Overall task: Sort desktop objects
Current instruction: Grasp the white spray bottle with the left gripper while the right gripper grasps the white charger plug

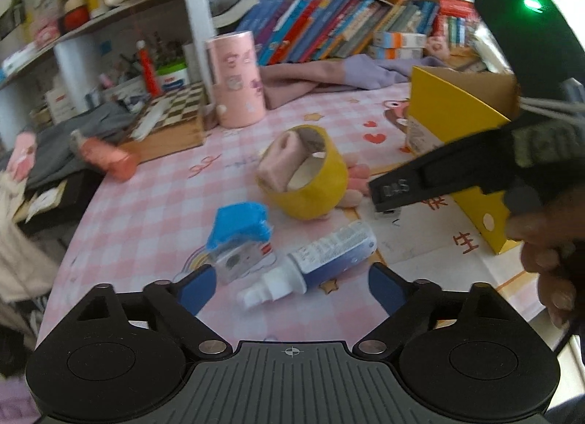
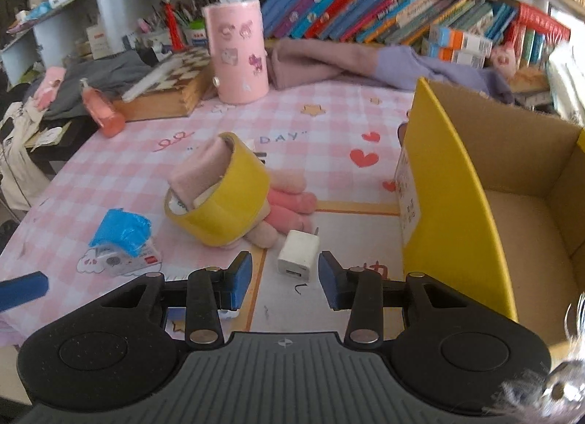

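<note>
Through the left wrist camera we see our left gripper [image 1: 290, 287] with its blue pads spread wide and nothing between them. A white and blue spray bottle [image 1: 314, 265] lies on its side on the pink checked tablecloth [image 1: 146, 201], nozzle toward us, just ahead of the gap between the pads and a little left of its middle. Beside the left pad sits a small item wrapped in blue tape [image 1: 239, 241]. Farther on, a yellow tape roll [image 1: 310, 175] stands tilted with a pink plush toy [image 1: 281, 161] pushed through its core. The right gripper [image 1: 387, 195] reaches in from the right, its tip just beside the roll; from here we cannot tell how its fingers stand.

Through the right wrist camera we see the right gripper [image 2: 285, 277] with its pads parted and empty. A white charger plug [image 2: 298, 254] lies on the cloth just ahead of the gap, close to the pads but, as far as the blur lets us judge, not touched by either. The tape roll and plush toy lie beyond it to the left. The yellow cardboard box [image 2: 449, 204] stands open to the right, its near wall just beside the right pad.
</note>
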